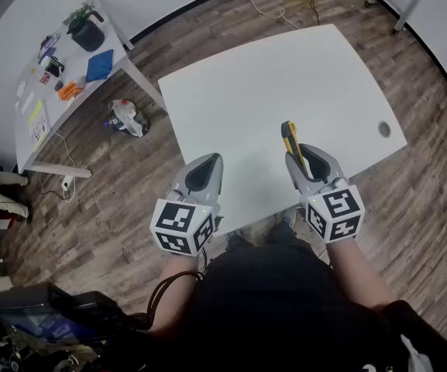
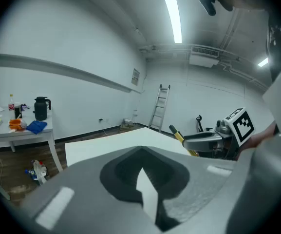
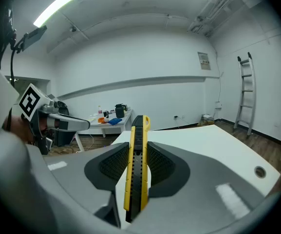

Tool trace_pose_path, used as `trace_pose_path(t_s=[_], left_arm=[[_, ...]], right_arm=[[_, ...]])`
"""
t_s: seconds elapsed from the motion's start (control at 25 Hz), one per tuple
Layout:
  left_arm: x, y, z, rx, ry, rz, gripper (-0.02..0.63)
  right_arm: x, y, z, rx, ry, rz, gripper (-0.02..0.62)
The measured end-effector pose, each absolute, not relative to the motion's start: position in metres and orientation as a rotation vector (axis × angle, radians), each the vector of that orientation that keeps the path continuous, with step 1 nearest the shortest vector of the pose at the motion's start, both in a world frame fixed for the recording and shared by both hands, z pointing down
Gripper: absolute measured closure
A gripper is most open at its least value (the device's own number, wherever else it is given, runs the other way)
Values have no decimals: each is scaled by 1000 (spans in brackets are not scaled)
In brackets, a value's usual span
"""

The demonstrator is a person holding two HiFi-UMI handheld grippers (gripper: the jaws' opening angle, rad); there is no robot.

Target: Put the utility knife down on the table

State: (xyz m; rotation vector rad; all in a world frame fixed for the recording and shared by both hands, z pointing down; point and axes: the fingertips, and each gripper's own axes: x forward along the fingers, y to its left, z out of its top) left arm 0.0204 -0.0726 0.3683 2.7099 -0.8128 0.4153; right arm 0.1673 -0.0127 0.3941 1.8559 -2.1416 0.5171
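Right gripper (image 1: 301, 163) pinches the knife (image 3: 136, 172) lengthwise between its jaws, held over the near edge of the table (image 1: 269, 76); not yet set down. Left gripper (image 1: 205, 173) idle, jaws pressed together on nothing. Next: lower until the knife touches the tabletop, then spread the jaws.

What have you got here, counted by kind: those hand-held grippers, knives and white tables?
Grippers: 2, left gripper empty, right gripper clamped on the knife
Utility knife: 1, yellow and black
White tables: 2, large table and cluttered side table
Total: 5
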Motion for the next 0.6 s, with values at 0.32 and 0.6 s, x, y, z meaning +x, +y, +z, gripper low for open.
trace_pose_path(t_s=[0.32, 0.6], left_arm=[[5, -79, 371, 2682, -835, 408, 605], [1, -85, 376, 2655, -857, 397, 604]], right_arm=[[157, -16, 393, 1844, -2134, 495, 459], [152, -24, 400, 1813, -2144, 479, 454]])
